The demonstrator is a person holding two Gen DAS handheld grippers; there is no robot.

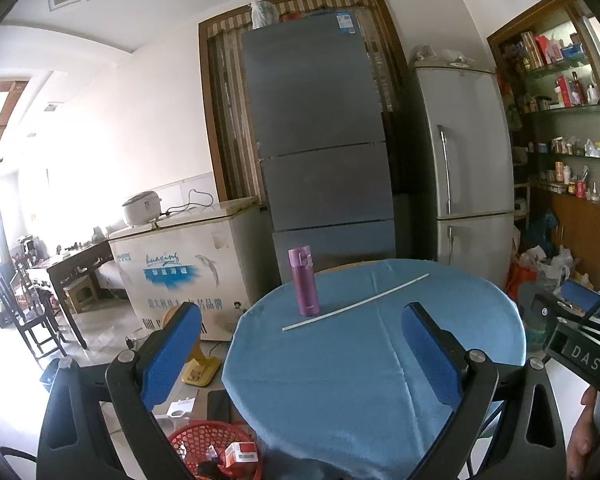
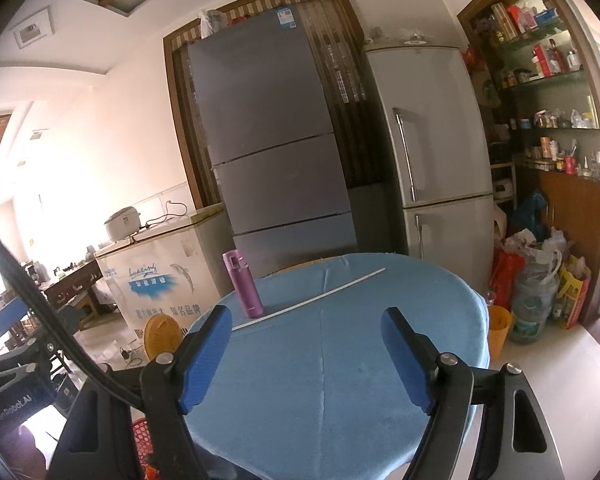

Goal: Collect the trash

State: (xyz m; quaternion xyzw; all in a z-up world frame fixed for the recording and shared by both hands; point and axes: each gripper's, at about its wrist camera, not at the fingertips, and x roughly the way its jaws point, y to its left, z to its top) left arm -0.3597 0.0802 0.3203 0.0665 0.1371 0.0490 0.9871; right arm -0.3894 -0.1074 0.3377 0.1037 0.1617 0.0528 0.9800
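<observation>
Beyond both released grippers, left gripper (image 1: 300, 360), right gripper (image 2: 308, 356), white stick (image 1: 354, 302).

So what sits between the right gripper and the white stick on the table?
Only bare blue tablecloth. In the right wrist view the open right gripper faces the white stick with nothing between; the purple bottle stands just behind the stick's left part.

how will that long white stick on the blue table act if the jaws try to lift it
The white stick lies flat on the blue cloth, so pinching it off the fabric looks fiddly. It is long and very thin, so it probably weighs little and may sag or swing if gripped near one end. Its near end lies close by the purple bottle, which could tip if bumped.
</observation>
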